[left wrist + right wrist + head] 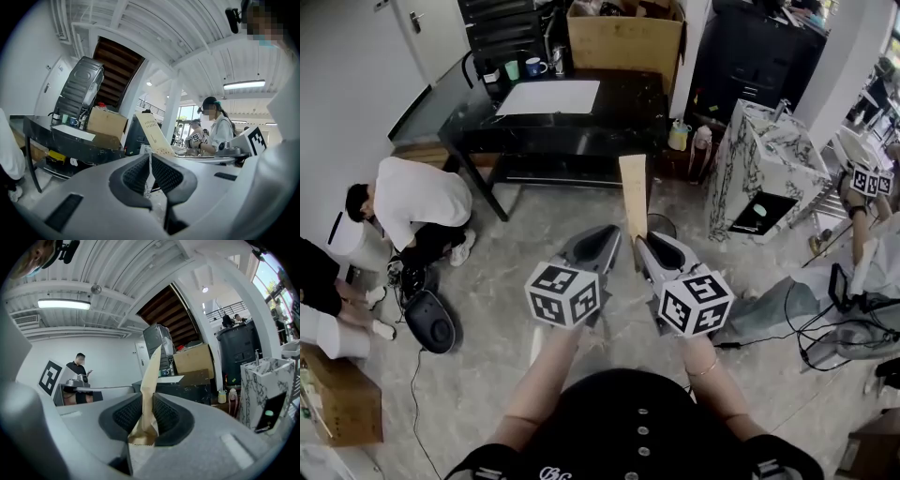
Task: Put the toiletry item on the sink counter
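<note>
Right gripper point(147, 403) clamps a tan paper packet point(151, 373) jutting beyond its jaws; left gripper point(150, 169) beside it is closed, empty. Sink counter point(739, 173) stands ahead, rightward

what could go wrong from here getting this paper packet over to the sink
The right claw pinches the long paper packet only at its bottom end, so it may bend or slip out. The marble sink unit stands away across the floor, and cables lie on the floor near it: a tripping risk.

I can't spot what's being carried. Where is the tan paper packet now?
The tan paper packet stands clamped in the right gripper, mid head view, before the black table, with the marble sink counter off to its right.
</note>
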A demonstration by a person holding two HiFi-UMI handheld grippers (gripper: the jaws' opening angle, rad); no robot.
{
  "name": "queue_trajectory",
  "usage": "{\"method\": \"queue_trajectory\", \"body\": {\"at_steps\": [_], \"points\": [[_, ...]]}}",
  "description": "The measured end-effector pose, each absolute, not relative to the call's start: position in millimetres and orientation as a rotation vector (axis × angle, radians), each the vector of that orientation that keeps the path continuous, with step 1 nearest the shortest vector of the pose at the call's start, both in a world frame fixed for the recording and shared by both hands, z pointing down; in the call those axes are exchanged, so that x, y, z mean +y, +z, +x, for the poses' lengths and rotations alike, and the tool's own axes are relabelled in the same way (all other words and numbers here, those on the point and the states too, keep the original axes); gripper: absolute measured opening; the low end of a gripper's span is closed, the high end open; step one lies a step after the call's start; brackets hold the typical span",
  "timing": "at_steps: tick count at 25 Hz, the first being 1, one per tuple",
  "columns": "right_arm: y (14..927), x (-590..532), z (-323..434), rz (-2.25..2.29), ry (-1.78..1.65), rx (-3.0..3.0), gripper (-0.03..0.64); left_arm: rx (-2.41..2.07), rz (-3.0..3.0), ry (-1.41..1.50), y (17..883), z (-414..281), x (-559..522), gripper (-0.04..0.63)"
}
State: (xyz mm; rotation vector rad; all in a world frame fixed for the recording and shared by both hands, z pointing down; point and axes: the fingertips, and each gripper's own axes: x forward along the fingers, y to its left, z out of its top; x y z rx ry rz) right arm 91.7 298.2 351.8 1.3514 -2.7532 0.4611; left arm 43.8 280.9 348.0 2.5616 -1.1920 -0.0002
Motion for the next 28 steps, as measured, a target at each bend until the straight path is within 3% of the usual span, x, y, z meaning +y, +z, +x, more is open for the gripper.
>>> {"method": "queue_trajectory", "body": {"at_steps": [13, 28], "points": [[348.0, 171.1, 57.6, 1.497, 0.501, -2.708, 0.067, -1.109, 2.593, 0.018, 339.9, -2.6, 151.7, 0.018], [351.8, 99.4, 38.4, 1.544, 0.491, -2.637, 0.067, -1.012, 2.589, 0.035, 355.3, -17.1, 81.6, 0.018]]}}
